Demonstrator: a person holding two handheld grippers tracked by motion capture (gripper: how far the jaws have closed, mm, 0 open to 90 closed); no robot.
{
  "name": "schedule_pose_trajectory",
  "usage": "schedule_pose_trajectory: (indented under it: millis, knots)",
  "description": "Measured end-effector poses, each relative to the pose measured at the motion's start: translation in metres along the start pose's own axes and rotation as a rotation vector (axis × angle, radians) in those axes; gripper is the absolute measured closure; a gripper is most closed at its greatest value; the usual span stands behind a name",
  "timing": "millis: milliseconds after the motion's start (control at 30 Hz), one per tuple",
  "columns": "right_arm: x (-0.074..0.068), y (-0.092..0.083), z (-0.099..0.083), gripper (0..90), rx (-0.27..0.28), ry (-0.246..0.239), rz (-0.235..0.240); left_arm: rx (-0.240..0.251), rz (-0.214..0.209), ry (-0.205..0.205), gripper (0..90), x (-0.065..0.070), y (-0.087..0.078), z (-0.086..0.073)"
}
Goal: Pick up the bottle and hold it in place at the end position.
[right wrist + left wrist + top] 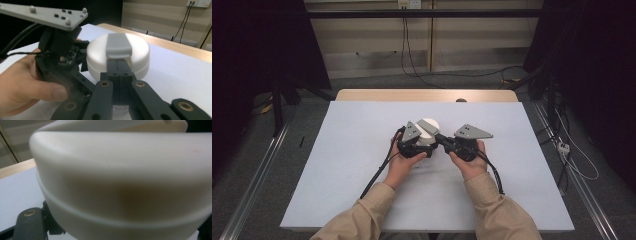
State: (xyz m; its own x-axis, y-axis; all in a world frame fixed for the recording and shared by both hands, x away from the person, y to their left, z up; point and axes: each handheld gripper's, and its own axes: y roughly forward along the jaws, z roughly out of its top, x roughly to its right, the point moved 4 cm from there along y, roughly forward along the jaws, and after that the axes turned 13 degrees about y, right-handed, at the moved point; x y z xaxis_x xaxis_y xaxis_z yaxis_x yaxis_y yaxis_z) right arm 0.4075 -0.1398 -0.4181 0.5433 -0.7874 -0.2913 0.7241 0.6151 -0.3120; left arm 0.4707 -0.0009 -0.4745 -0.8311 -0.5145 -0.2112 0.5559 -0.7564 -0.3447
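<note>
Forearms in tan sleeves come in from the near edge of the desk [362, 165], and each hand carries its tongs to the middle of the white surface. Between them stands a white round container [427, 134] with a grey tab [118, 45] lying across its lid.

From the left gripper view the container's side wall [120, 182] sits right up against the lens, so the left tongs [414, 145] appear closed on its body; the pads themselves are hidden, and I judge the hold from the closeness and the narrow set of the jaws. The right tongs [119, 65] are shut, jaws pressed together, with their tips at the grey tab on the lid. Whether they pinch it or only touch it I cannot tell.

The step in hand looks like opening the lid by that tab while the other side steadies the body. To do it well, the left tongs should keep the container pressed flat to the desk, without tilting it. The right tongs should bite the tab squarely, near its free end, and lift in a slow arc upward and away from the hinge side rather than jerking. If the body slides, firm up the left hold first.
</note>
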Motion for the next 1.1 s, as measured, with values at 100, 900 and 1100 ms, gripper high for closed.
schedule_pose_trajectory:
  millis: [100, 900, 1100]
  knots:
    - [-0.002, 0.001, 0.003, 90.0, 0.002, -0.005, 0.006, -0.001, -0.001, 0.000, 18.7, 0.000, 0.000, 0.000]
    - [-0.013, 0.014, 0.028, 90.0, 0.016, -0.034, 0.018, -0.003, -0.002, -0.005, 18.7, 0.000, 0.000, 0.000]
    - [-0.014, 0.015, 0.031, 90.0, 0.014, -0.032, 0.022, -0.001, 0.007, -0.003, 18.7, 0.000, 0.000, 0.000]
